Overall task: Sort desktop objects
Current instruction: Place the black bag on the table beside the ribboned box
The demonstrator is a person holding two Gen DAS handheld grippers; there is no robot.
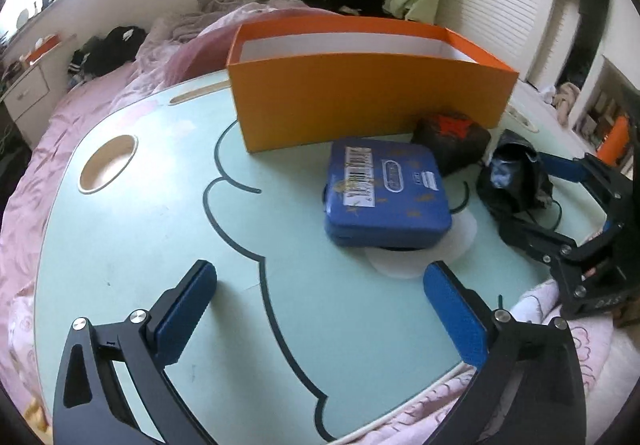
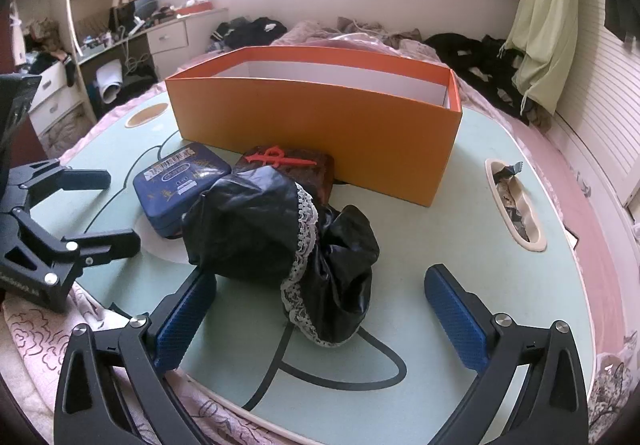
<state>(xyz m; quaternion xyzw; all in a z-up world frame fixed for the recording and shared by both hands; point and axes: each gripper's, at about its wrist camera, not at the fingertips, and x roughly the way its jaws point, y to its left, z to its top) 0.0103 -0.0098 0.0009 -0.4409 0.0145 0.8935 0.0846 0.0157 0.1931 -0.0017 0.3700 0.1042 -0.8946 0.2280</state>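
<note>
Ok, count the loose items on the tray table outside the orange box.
3. The blue tin lies left, the dark brown case sits against the orange box, and the black lace-trimmed bag is nearest the right gripper. The box floor is hidden.

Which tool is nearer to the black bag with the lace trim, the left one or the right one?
Right. The right tool stands open directly before the black bag, with one pad beside it. The left tool is open too, farther off, facing the blue tin.

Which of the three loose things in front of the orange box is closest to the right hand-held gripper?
The black lace-trimmed bag: it lies just ahead of the right hand-held gripper, while the blue tin and the dark brown case sit farther back.
</note>
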